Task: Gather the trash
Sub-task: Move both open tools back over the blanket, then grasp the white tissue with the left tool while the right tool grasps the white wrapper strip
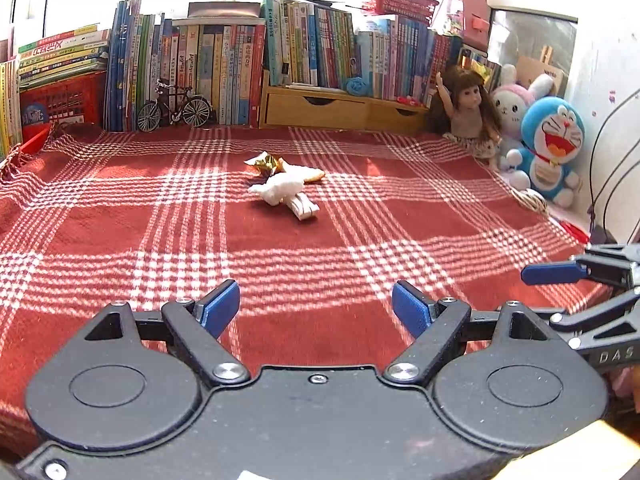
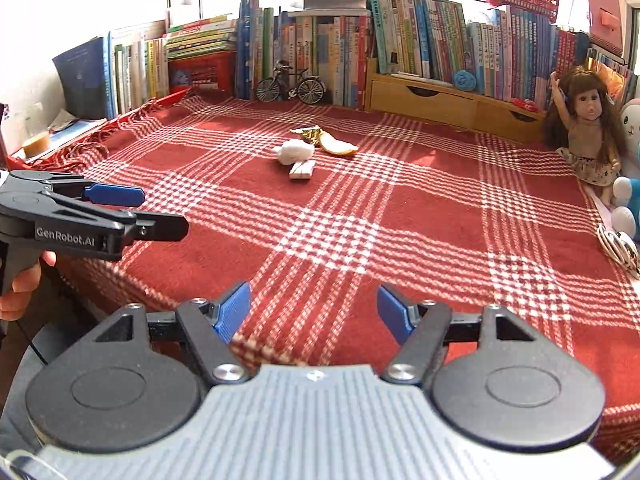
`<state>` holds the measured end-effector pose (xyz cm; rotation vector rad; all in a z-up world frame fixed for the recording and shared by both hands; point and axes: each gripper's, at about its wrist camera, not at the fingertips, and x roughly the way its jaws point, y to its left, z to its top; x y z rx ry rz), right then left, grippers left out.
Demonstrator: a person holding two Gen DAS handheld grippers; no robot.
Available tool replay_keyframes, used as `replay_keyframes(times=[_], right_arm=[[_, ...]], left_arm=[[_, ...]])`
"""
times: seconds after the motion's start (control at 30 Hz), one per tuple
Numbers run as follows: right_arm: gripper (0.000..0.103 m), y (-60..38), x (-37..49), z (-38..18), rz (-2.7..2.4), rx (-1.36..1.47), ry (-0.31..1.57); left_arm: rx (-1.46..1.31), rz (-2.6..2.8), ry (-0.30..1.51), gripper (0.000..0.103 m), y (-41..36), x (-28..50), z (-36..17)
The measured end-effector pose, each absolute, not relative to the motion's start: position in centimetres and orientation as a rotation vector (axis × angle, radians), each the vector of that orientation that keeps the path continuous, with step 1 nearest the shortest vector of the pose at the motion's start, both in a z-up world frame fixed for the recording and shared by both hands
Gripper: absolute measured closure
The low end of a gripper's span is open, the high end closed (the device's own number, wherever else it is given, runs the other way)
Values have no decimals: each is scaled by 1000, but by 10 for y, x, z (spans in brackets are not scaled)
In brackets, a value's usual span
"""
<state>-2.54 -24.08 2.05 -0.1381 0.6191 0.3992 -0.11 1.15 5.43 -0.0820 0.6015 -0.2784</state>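
Hovering wide open and empty, left gripper [image 1: 316, 304] and right gripper [image 2: 314, 312].

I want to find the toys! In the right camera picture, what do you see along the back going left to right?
Toy bicycle → wooden drawer box → doll → white bunny plush at the edge.

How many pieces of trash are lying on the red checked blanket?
4, clustered mid-blanket: a crumpled tissue, a gold wrapper behind it, an orange peel to its right, and a small folded white packet in front. Smaller bits may be hidden underneath.
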Motion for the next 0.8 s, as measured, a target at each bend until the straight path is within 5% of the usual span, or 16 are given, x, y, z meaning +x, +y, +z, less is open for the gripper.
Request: replay_keyframes(times=[0.4,0.5,0.67,0.8], right_arm=[[23,-209,57,12,403,-121,620],[23,-199,75,9,417,-118,633],[23,-183,101,5,451,-90,661],[23,-168,119,1,460,-84,678]], left_arm=[[-189,-153,654,21,-4,177,39],[-247,-170,718,31,-7,204,28],[-290,-147,767,77,-4,230,20],[-287,-169,763,77,1,232,23]])
